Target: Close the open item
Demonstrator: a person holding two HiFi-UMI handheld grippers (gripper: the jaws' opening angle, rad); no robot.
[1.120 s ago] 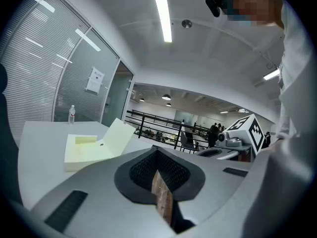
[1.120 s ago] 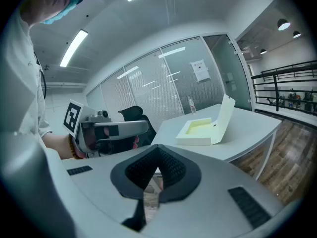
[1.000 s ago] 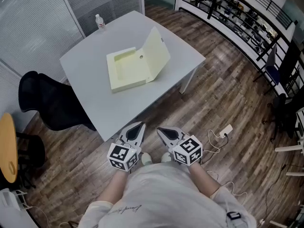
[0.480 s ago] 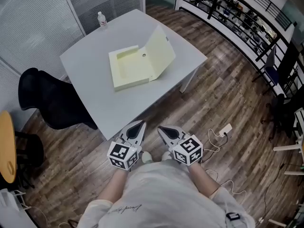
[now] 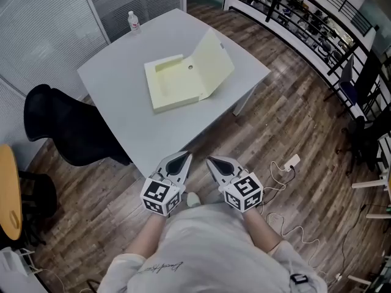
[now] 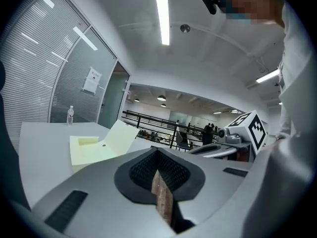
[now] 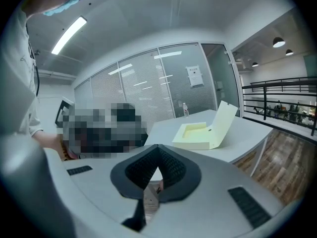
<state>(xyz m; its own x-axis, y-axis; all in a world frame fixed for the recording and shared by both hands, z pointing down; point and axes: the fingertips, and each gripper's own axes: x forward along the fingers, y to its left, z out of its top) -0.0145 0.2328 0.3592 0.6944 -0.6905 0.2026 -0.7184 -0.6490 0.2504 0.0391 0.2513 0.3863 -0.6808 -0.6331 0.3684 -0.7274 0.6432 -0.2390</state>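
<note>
- Pale yellow box file (image 5: 177, 83) lies on the grey table (image 5: 116, 112), upper centre of the head view. Its lid (image 5: 217, 63) stands half raised on the right, so closing is not yet done.
- Left gripper (image 5: 181, 158) and right gripper (image 5: 212, 162) sit low centre by the person's body, well apart from the file, jaws pressed together on nothing; likely a carrying pose ahead of the reach.
- Water bottle (image 5: 133, 22) stands at the table's upper corner, away from the lid.
</note>
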